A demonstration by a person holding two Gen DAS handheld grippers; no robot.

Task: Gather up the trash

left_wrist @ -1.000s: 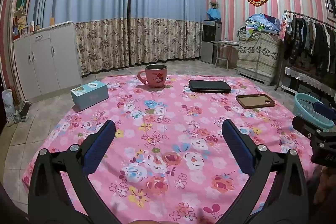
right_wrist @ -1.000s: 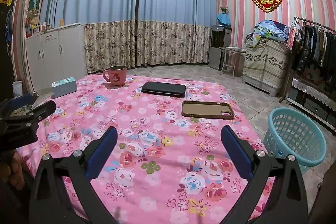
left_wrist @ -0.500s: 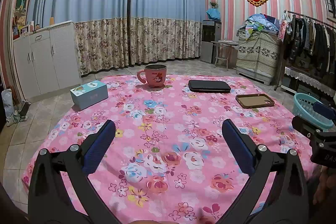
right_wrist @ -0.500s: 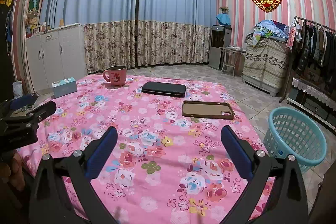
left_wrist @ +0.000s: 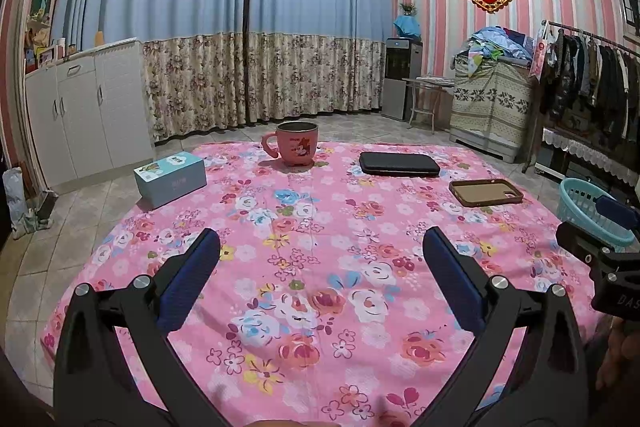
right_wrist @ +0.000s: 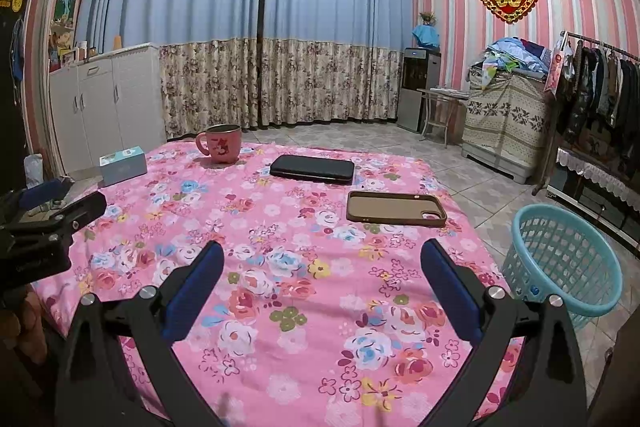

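Note:
A light-blue plastic basket (right_wrist: 560, 271) stands on the floor beside the table's right edge; its rim also shows in the left wrist view as the basket (left_wrist: 588, 203). My left gripper (left_wrist: 320, 247) hovers open over the near part of the pink floral tablecloth (left_wrist: 320, 219), nothing between its blue pads. My right gripper (right_wrist: 322, 259) is open too, over the cloth (right_wrist: 280, 227) to the right. Each gripper appears at the edge of the other's view. No loose trash shows on the cloth.
On the cloth sit a pink mug (left_wrist: 296, 143), a teal box (left_wrist: 170, 179) at the left edge, a black case (left_wrist: 398, 163) and a brown phone case (left_wrist: 486, 193). White cabinets (left_wrist: 80, 115) stand left, a clothes rack (right_wrist: 596, 95) right.

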